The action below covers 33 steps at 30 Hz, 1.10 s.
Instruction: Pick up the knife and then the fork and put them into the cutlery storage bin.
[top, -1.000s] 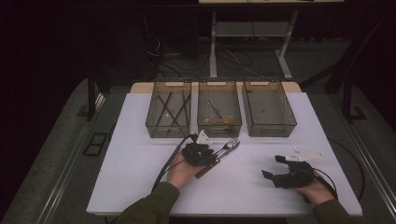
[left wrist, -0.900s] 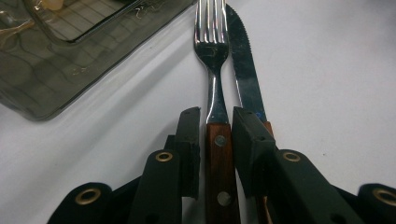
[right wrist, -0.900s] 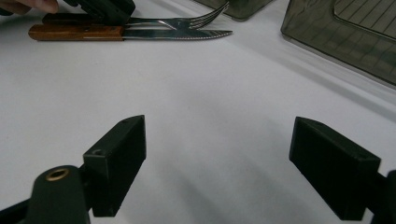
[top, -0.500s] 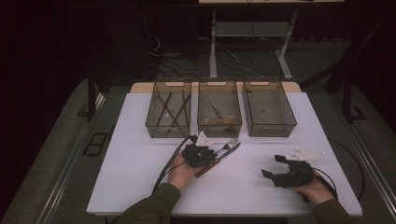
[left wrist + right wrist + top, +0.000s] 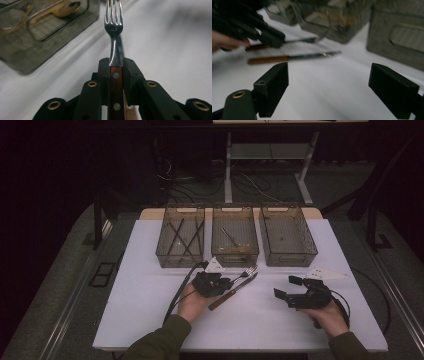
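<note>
High view: the left tool sits just left of the frame's centre, below the middle bin, and its jaws have just been closing on the fork. Against the frame from a second ago the hand has barely shifted; the change is in the jaws, which were a little wider then. Left gripper view settles the grip: both black pads press on the fork's wooden handle where it meets the steel neck, and the tines point to the top of the frame over the white counter. A knife with a wooden handle lies just beside the fork on the counter, on its lower right, in the same place as before.

The right tool rests at the lower right of the high view, in the same spot as a second ago, well apart from the fork. Right gripper view shows its jaws standing wide with only bare counter between them; the knife and the left tool lie beyond, at the upper left of that frame.
</note>
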### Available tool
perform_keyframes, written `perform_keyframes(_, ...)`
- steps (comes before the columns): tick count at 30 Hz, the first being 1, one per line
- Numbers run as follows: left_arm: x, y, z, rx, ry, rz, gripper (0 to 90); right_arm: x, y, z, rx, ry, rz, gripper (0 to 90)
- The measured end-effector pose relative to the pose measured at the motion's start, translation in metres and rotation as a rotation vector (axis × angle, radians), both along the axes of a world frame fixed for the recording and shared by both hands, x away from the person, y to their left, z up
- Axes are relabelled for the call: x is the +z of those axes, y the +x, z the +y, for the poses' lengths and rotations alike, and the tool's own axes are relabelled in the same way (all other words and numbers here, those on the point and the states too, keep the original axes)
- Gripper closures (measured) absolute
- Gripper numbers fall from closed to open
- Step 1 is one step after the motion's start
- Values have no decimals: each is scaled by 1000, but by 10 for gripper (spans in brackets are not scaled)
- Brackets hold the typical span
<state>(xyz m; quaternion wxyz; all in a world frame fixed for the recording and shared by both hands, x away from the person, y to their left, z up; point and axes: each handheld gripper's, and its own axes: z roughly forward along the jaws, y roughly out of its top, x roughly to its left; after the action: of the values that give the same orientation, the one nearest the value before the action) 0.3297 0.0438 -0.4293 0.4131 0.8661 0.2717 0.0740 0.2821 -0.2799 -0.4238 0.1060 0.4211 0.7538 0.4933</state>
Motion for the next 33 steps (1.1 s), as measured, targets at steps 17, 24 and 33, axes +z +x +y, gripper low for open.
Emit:
perform_keyframes(17, 19, -30, -17, -42, -69, -82, 778, -5, 47, 29, 29, 210, 116, 528)
perform_keyframes(24, 18, -28, -15, -38, -74, -86, 777, -4, 49, 40, 78, 243, 127, 675)
perform_keyframes(33, 15, -26, -17, -43, -110, -69, 775, 17, 49, 43, 104, 261, 72, 832)
